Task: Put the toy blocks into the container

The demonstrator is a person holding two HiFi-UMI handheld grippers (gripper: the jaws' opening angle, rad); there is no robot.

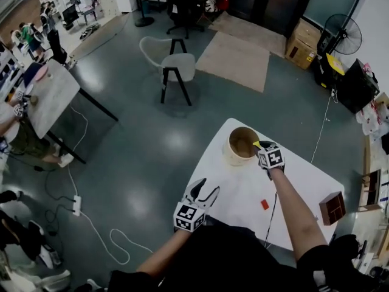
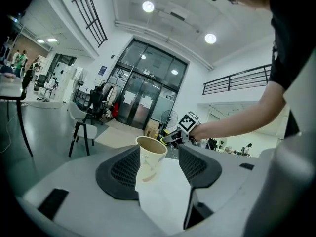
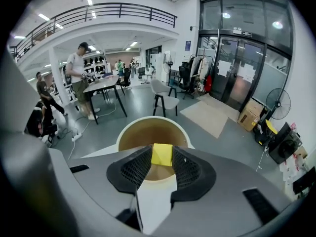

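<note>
a white table (image 1: 243,184) with rounded corners carries the things. the container (image 1: 242,145), a wide tan paper cup with a pale rim, stands upright on it close to the far edge, open mouth up. a small red block (image 1: 264,204) lies flat on the bare top, well apart from the container, on the nearer side and a little to the right. further right of the container, at the table's corner, sits a dark brown box (image 1: 332,207) with compartments.

Right tool (image 3: 161,152), tilted down, pinches yellow block (image 3: 162,157); left tool (image 2: 159,153) gapes, near level.
</note>
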